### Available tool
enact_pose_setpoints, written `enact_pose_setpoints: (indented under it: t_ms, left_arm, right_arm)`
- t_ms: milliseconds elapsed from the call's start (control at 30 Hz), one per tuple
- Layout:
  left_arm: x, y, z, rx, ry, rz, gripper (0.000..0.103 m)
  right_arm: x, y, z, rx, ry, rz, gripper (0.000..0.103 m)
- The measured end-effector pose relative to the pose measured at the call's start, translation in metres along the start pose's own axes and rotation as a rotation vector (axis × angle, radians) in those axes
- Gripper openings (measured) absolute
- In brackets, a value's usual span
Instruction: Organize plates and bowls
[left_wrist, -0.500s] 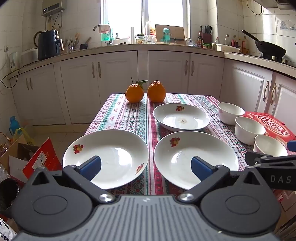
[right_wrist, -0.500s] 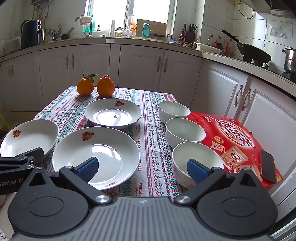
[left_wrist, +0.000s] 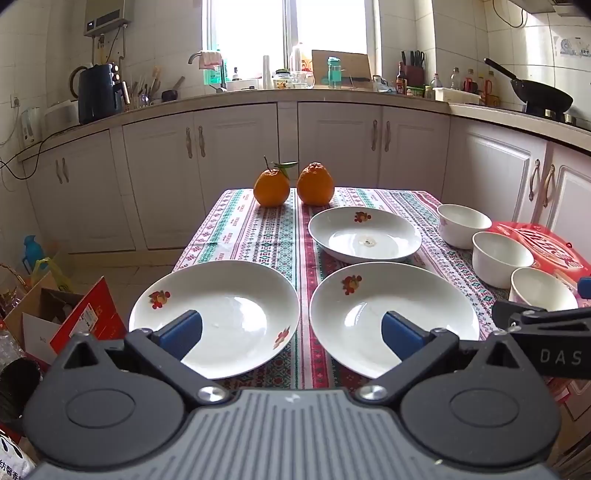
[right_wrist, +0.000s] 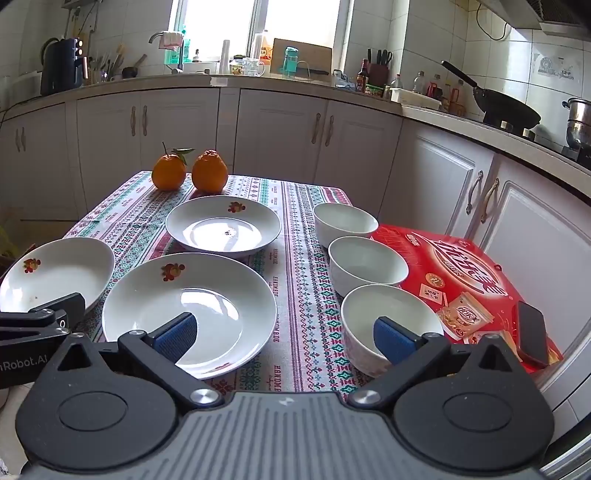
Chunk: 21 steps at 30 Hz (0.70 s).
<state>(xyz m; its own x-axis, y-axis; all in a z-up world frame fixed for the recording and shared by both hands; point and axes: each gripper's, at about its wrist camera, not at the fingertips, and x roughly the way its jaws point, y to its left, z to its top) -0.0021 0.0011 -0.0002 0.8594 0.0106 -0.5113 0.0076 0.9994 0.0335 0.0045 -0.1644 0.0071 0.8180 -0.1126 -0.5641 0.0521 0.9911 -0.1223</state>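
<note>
Three plates and three bowls lie spread singly over the table (left_wrist: 258, 236), none stacked, so the sorting looks not yet begun.

From the left wrist view, the left tool (left_wrist: 291, 332) hangs over the near edge with its blue pads wide apart and nothing between them. One pad sits over the left plate (left_wrist: 214, 317) at 7 o'clock, the other over the middle plate (left_wrist: 391, 314) at 5 o'clock. The far plate (left_wrist: 365, 234) lies at 1 o'clock, just beyond the middle one, and the two oranges (left_wrist: 293, 183) stand at 12 o'clock by the far edge, clear of the crockery.

The right tool (right_wrist: 284, 334) is likewise spread wide and empty. It straddles the gap between the middle plate and the near bowl (right_wrist: 388, 321). The bowls run in a line toward 1 o'clock: near, middle bowl (right_wrist: 364, 264), far bowl (right_wrist: 345, 223), close together beside a red box (right_wrist: 469, 266) with a phone (right_wrist: 532, 332) on it.

Plates sit left and bowls right, so each tool probably serves its own side. With matching shapes, nesting like into like seems the likely plan. The plates are shallow and glossy, so a rim pinch may slip.
</note>
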Motion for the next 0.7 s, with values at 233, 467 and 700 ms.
enact_pose_setpoints:
  t_ms: [233, 467, 700]
  left_arm:
    - [-0.0007, -0.0017, 0.0011, 0.003, 0.001, 0.002, 0.102]
    - [-0.0012, -0.0018, 0.0021, 0.002, 0.002, 0.002, 0.102]
    - [-0.0014, -0.005, 0.0026, 0.004, -0.003, -0.002, 0.102]
  right_arm:
    - [-0.0002, -0.0028, 0.0015, -0.001, -0.002, -0.001, 0.103]
    - [-0.0021, -0.0025, 0.0018, -0.006, -0.008, -0.01, 0.103]
    - [-0.003, -0.0009, 0.0007, -0.013, -0.01, -0.02, 0.103]
